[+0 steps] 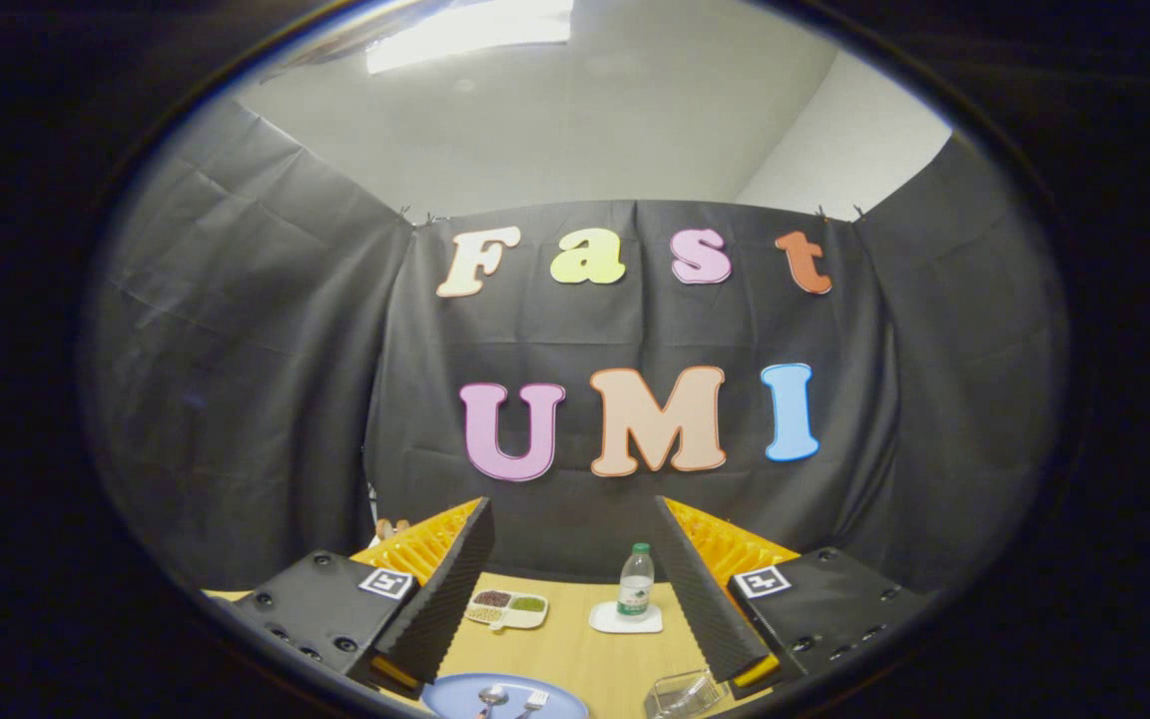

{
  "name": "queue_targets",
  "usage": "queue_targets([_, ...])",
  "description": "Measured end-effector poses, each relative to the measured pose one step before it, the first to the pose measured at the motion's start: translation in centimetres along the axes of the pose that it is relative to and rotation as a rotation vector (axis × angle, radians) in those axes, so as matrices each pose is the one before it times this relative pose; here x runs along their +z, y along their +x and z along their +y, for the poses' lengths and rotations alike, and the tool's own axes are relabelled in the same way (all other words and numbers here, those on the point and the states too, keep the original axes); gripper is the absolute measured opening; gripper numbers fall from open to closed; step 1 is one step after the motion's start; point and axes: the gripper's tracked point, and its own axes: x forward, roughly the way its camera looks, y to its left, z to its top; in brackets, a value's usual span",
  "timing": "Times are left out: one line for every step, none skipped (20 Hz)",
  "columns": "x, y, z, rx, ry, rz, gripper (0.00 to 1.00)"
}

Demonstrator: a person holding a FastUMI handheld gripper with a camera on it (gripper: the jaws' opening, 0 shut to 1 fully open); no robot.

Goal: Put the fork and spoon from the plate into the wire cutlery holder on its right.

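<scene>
- The gripper (575, 559) hangs high above the near edge of the wooden tabletop (575, 639), fingers spread wide with nothing between them.
- Below, at that near edge, the blue plate (455, 694) carries the spoon (491, 697) and fork (533, 702), side by side.
- The wire cutlery holder (683, 693) sits just right of the plate.
- Farther back stand a water bottle (636, 581) on a white coaster (625, 621) and, to its left, a divided snack dish (507, 608); neither blocks the way.
</scene>
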Motion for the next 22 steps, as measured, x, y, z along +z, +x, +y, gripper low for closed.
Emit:
queue_targets([-0.345,0.055,0.118,0.00559,-0.00367,0.00438,1.0])
queue_targets([-0.289,0.069,0.264,0.00979,-0.00142,0.00738,1.0])
queue_targets([-0.421,0.064,0.177,0.00952,-0.00109,0.00798,1.0])
queue_targets([-0.314,0.026,0.131,0.00713,-0.00367,0.00852,1.0])
queue_targets([-0.454,0.08,0.051,0.00828,-0.00326,0.00941,1.0])
queue_targets([-0.488,0.061,0.099,0.0095,-0.00207,0.01138,1.0])
queue_targets([-0.739,0.024,0.002,0.00572,-0.0035,0.01444,1.0])
queue_targets([-0.715,0.079,-0.134,0.00294,-0.00399,0.01741,1.0])
queue_targets([-0.788,0.118,-0.029,0.005,-0.00344,0.01873,1.0])
queue_targets([-0.748,0.118,0.045,0.00825,-0.00191,0.02076,1.0])
queue_targets([-0.815,0.032,0.212,0.01168,-0.00183,0.0192,1.0])
queue_targets([-0.803,0.136,0.082,0.00885,-0.00359,0.02091,1.0])
queue_targets([-0.952,0.048,0.026,0.00751,-0.00188,0.02241,1.0])
queue_targets([-0.898,0.155,0.131,0.00679,-0.00124,0.0226,1.0])
queue_targets([-0.812,0.156,0.206,0.00804,-0.00258,0.02036,1.0])
queue_targets([-0.598,0.152,0.232,0.0075,-0.00385,0.01843,1.0])
queue_targets([-0.68,0.114,0.352,0.01084,-0.00197,0.01703,1.0])
queue_targets([-0.607,0.156,0.362,0.01118,-0.00094,0.01553,1.0])
queue_targets([-0.733,0.151,0.328,0.00995,-0.00051,0.01701,1.0])
queue_targets([-0.767,0.25,0.204,0.00949,-0.0013,0.01894,1.0])
queue_targets([-1.015,0.255,-0.009,0.00259,-0.00441,0.02509,1.0])
queue_targets([-0.988,0.218,0.024,0.00199,-0.00332,0.02783,1.0])
